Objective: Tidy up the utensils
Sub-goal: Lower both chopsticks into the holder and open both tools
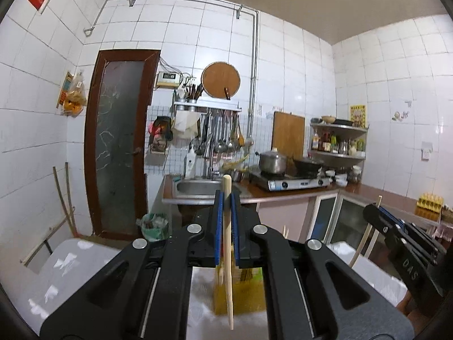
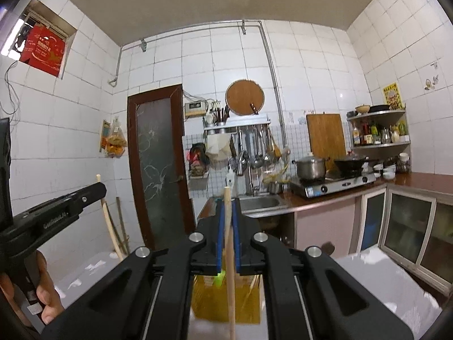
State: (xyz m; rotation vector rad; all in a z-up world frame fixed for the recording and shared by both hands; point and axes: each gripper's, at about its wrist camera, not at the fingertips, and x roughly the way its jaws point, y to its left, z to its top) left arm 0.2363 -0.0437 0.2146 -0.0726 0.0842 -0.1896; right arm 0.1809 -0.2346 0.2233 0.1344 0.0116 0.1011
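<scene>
Now you're clamping one wooden chopstick (image 1: 227, 226) in the left gripper (image 1: 226, 198) and another chopstick (image 2: 228, 235) in the right gripper (image 2: 227, 202). They're looking light, stiff and slippery, each pinched near its top, so they may be pivoting.

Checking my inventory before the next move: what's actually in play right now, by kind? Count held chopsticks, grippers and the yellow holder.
Held wooden chopsticks: 2, one in the left gripper at, one in the right gripper at
Grippers: 2, both shut on a chopstick
Yellow utensil holder: 1, below the grippers
Total: 5
</scene>
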